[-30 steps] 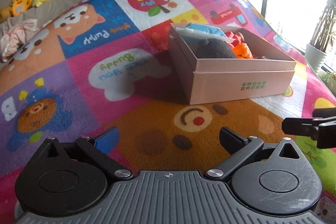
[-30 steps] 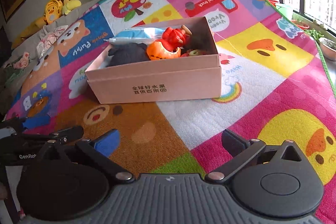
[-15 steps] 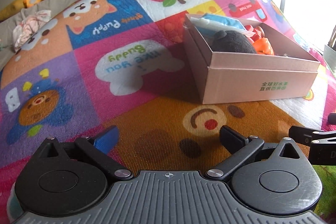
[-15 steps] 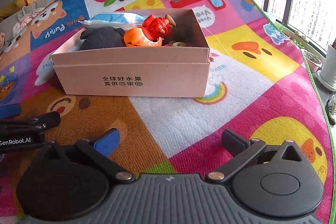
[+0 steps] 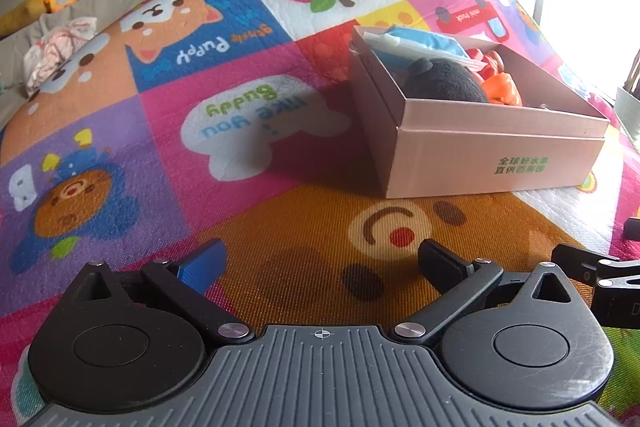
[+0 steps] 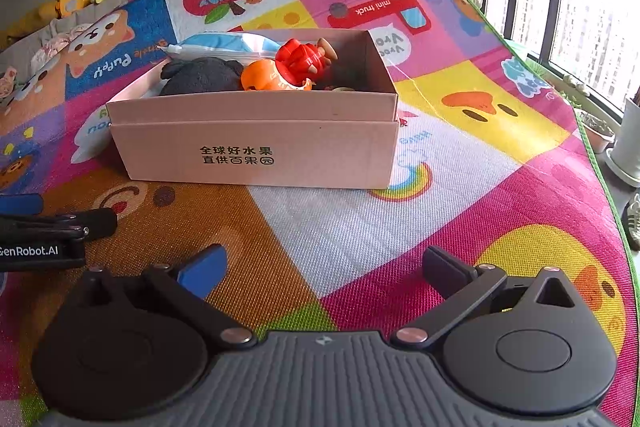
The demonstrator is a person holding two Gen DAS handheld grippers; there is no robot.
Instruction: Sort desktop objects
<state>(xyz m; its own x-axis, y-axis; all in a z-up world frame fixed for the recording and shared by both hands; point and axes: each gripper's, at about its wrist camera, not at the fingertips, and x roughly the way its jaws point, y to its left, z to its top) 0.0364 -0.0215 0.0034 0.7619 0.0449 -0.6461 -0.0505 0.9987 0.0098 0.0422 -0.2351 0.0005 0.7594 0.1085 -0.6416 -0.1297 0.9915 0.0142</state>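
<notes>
Sorting is judged nearly finished: toys [image 6: 296, 67] are seen gathered in the box [image 6: 256, 143] at 12 o'clock; none is seen loose on the mat [image 6: 340, 227]. Left gripper [image 5: 320, 263] and right gripper [image 6: 324, 263] are held apart, empty.

— What's the mat [image 5: 280, 227] under your grippers made of?
— Woven-looking textured stuff, printed in bright colours, matt, with a fine grid grain you can see close up.

— And the box [image 6: 256, 151]?
— Plain matt cardboard, smooth, pinkish, with printed characters on its front wall.

— What do you see inside it?
— A fuzzy dark plush [image 5: 444, 83], cloth by the look. A glossy orange toy [image 6: 268, 77] and a glossy red toy [image 6: 300, 61], both plastic. A crinkly shiny packet [image 6: 224, 45], blue and white film.

— Your left gripper [image 5: 320, 263]?
— Matt black plastic, scuffed on the round covers, with bright metal pins and a ribbed grey plate.
</notes>
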